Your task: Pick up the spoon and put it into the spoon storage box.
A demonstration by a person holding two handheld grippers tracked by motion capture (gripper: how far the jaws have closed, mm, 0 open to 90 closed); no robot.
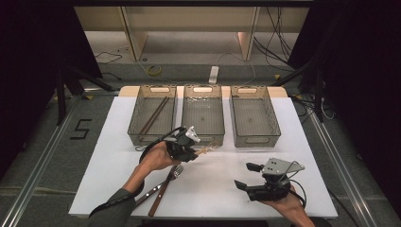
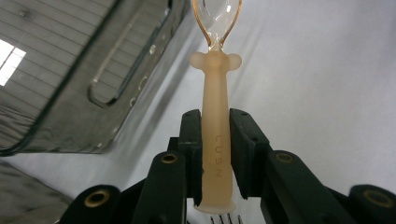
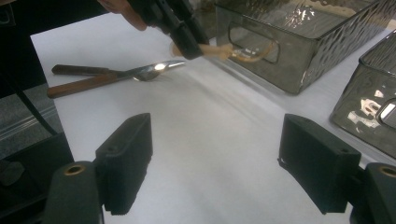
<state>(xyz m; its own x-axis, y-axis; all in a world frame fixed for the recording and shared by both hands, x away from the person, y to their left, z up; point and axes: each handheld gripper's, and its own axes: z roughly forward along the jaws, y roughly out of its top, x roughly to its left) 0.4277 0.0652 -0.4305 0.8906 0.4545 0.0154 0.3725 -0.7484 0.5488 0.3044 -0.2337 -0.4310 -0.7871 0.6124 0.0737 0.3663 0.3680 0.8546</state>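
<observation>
Gripping a translucent peach-coloured spoon by its handle, the left gripper has its jaws clamped tight on the shaft, with the clear bowl end pointing away toward the bins. In the high view the spoon sits lifted off the white table, just in front of the middle bin. The step in hand looks like sorting cutlery: the spoon is picked up and on its way to a container. The next move probably calls for carrying it over a bin rim and letting the jaws part so it drops inside without catching the wall. The right gripper rests low at the table's near right, jaws spread wide with nothing between them. Of the 3 smoky bins at the far edge, the left bin holds a pair of dark chopsticks; the middle bin and the right bin look empty. A fork and a wooden-handled utensil lie on the table near the left forearm.
</observation>
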